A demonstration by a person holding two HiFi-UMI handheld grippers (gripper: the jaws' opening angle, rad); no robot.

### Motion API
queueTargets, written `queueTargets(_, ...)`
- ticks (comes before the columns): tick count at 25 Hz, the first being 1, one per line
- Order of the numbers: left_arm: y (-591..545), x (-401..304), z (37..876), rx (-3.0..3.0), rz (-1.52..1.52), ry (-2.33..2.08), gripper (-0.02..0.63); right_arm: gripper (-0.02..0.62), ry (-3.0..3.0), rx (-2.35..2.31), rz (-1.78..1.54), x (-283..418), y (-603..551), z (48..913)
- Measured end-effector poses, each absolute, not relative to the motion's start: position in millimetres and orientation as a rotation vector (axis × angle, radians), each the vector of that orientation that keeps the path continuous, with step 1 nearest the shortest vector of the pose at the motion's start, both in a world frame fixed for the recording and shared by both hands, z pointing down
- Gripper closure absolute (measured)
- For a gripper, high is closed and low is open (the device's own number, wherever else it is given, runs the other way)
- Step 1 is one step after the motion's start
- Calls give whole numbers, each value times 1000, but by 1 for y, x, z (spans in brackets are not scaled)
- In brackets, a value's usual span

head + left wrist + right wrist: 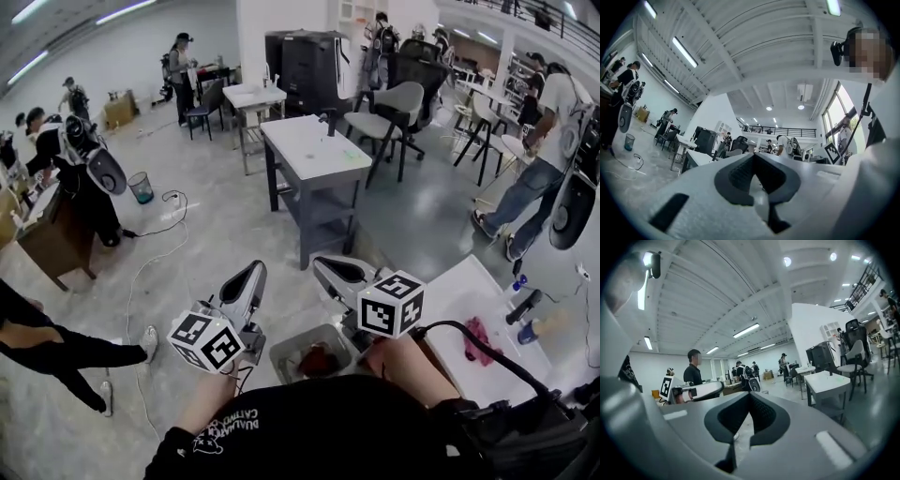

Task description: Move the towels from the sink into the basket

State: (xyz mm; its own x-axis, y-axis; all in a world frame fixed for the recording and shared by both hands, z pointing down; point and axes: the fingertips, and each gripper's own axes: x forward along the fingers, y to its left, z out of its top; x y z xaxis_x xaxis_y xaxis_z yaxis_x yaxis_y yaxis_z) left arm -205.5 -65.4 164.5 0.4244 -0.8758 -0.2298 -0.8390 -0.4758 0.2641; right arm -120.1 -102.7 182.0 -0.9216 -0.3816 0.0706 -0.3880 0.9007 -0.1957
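Both grippers are lifted clear of the work and aim out at the room. The left gripper [251,277] has its jaws pressed together on nothing, and the right gripper [330,272] is likewise closed and empty. In the head view the basket [281,356] sits at 6 o'clock between the two arms, with what looks like a red towel [317,360] already in it. At 4 o'clock a pink towel [479,339] lies in the white sink [450,291], near the faucet [523,306]. This reads as a pause between transfers. The next move calls for the right gripper to swing down toward 4 o'clock, spread its jaws and pinch the pink towel.
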Motion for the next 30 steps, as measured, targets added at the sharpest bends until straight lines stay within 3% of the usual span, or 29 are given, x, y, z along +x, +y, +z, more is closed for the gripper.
queueTargets(20, -34, -80, 159, 2815, -425, -1277, 601, 591, -3038, 850, 382, -7, -70, 191)
queueTargets(30, -59, 64, 153, 2871, -480, -941, 601, 591, -2936, 1123, 266, 134, -75, 185)
